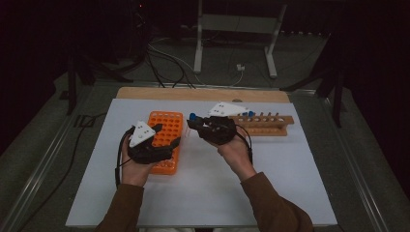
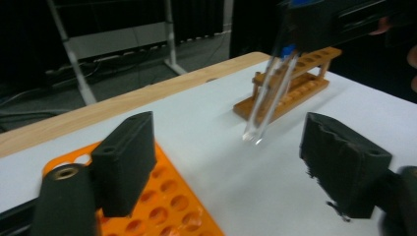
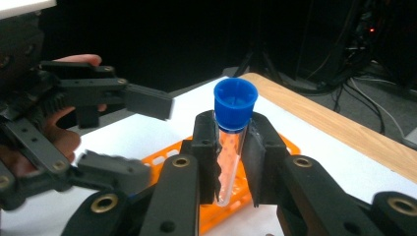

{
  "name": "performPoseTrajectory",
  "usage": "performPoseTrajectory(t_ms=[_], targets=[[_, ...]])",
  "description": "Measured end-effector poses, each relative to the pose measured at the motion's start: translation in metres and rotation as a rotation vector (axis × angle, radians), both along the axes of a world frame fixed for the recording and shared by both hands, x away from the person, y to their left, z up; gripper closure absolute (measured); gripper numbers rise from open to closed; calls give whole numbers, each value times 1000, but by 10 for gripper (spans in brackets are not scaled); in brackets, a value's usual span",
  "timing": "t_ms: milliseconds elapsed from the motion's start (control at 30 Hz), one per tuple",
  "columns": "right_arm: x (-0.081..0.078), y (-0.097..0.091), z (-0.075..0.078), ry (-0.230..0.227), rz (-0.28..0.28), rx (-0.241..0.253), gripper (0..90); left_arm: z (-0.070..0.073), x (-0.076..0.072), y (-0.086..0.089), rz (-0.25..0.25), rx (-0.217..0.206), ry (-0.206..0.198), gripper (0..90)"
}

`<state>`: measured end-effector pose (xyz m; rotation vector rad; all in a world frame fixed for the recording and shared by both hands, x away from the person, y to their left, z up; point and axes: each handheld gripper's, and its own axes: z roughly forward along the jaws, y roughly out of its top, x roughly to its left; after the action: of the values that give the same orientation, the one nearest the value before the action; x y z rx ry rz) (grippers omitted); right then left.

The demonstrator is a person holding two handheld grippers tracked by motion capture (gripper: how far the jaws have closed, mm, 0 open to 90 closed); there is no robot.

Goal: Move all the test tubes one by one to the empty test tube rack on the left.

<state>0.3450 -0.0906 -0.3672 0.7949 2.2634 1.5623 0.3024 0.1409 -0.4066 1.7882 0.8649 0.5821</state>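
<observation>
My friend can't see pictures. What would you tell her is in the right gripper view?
The right gripper clamps a clear test tube with a blue cap upright between its black jaws. Below it an orange rack lies on the white table, and the left gripper, jaws apart, reaches in from the left.

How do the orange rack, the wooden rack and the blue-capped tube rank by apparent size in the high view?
1. Orange rack and wooden rack: look alike, and tongs partly cover both.
2. Blue-capped tube, smallest.
</observation>
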Motion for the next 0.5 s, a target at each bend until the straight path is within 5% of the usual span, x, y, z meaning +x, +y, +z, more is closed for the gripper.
performPoseTrajectory(t_ms=[500], targets=[[-7, 26, 3, -3, 64, -8, 767, 5, 1, -9, -18, 18, -52, 621]])
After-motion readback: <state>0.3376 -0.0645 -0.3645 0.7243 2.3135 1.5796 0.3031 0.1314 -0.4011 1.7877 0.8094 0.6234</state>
